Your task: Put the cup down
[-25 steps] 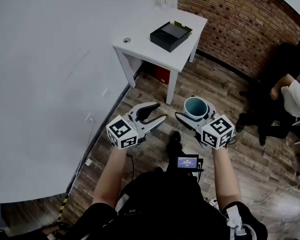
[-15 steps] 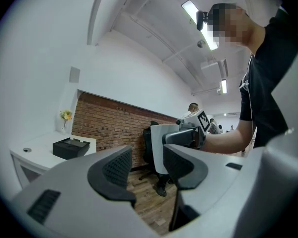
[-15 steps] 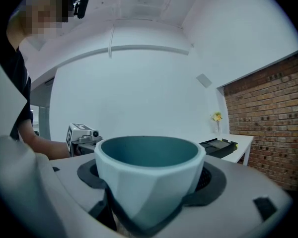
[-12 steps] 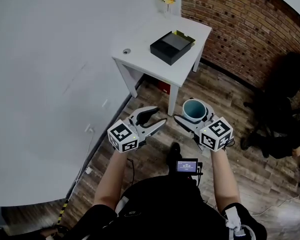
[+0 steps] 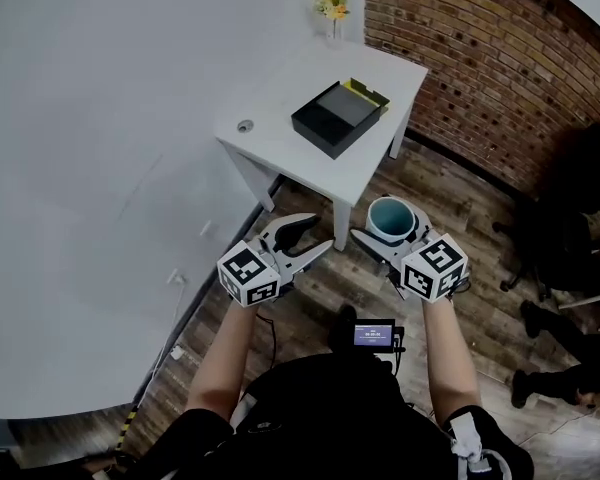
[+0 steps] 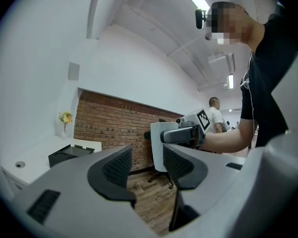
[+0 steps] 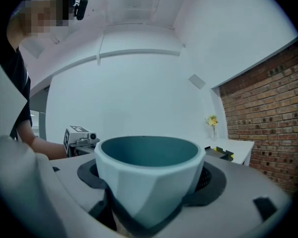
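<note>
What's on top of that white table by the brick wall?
On the white table: a black box, a vase of yellow flowers and a small round thing. Whatever lies under the box is covered.

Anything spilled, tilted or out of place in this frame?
Nothing stands out. The cup sits upright, clamped in the right gripper; the left gripper is open and empty; the black box lies flat on the table.

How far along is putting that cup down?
Done: the cup is picked up. In hand: the right gripper grips it upright, above the floor, short of the white table; the left gripper is open, empty. Left: setting it down, likely on that table.
</note>
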Available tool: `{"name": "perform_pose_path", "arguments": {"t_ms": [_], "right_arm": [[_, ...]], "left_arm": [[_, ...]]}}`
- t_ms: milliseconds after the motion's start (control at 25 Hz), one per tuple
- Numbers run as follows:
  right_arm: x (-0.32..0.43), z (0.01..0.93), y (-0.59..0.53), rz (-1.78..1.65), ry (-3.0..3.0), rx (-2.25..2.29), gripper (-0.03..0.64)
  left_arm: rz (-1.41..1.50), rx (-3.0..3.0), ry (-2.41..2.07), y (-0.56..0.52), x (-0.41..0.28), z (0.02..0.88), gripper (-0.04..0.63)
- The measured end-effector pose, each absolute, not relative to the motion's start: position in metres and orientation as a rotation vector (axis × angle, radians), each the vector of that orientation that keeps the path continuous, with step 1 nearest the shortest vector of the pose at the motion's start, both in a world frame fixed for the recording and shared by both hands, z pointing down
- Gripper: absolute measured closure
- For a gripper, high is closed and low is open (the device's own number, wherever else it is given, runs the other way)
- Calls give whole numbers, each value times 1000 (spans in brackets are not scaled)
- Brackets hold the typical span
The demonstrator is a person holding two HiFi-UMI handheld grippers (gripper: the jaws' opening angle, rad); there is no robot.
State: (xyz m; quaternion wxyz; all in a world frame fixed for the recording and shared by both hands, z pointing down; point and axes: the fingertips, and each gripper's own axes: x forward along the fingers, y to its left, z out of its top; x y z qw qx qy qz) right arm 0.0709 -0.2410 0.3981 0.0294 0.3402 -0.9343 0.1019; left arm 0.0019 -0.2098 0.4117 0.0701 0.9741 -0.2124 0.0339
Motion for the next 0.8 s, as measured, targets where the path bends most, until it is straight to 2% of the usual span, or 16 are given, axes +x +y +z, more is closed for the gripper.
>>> {"name": "perform_pose_path", "arguments": {"t_ms": [400, 800], "right_arm": [[98, 391, -310, 324, -2915, 1003, 207], [95, 400, -338, 345, -2906, 963, 207]], "left_arm": [[103, 2933, -702, -279, 32, 399, 408], [104, 2909, -745, -310, 29, 406, 408]]}}
